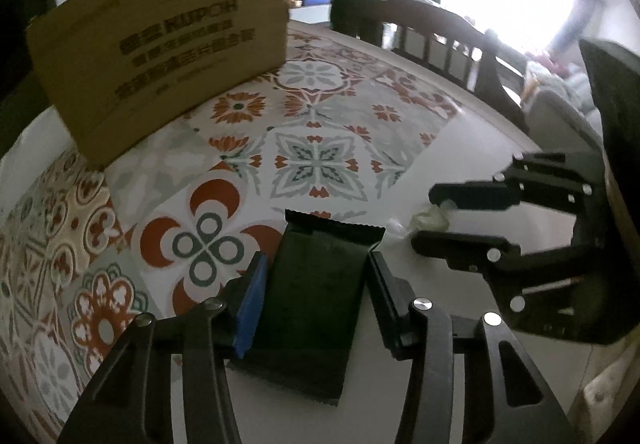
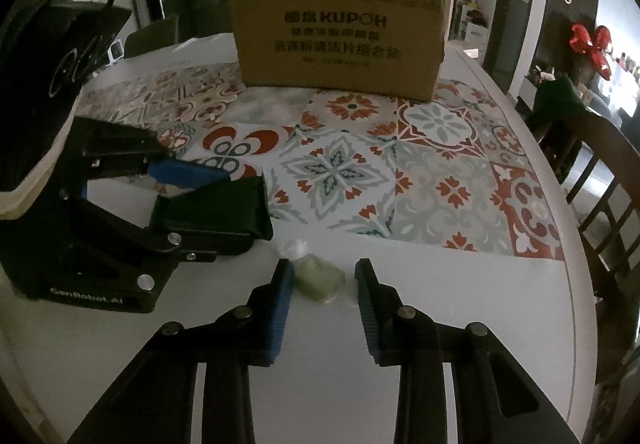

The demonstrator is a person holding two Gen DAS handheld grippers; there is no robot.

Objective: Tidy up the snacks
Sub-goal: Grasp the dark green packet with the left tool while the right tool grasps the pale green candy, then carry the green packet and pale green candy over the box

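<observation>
A dark green snack packet (image 1: 316, 304) lies on the table between the fingers of my left gripper (image 1: 316, 264), which close on its sides; it also shows in the right wrist view (image 2: 216, 208). A small pale green wrapped candy (image 2: 320, 278) lies on the white table between the open fingers of my right gripper (image 2: 322, 270), close to the left finger. In the left wrist view the candy (image 1: 432, 218) sits between the right gripper's fingertips (image 1: 426, 220). A brown cardboard box (image 2: 340, 32) stands upright at the far side of the patterned mat.
A patterned tile mat (image 2: 340, 164) covers the middle of the round white table (image 2: 460, 304). A dark wooden chair (image 2: 592, 172) stands at the table's right edge. The cardboard box also shows at the left in the left wrist view (image 1: 160, 60).
</observation>
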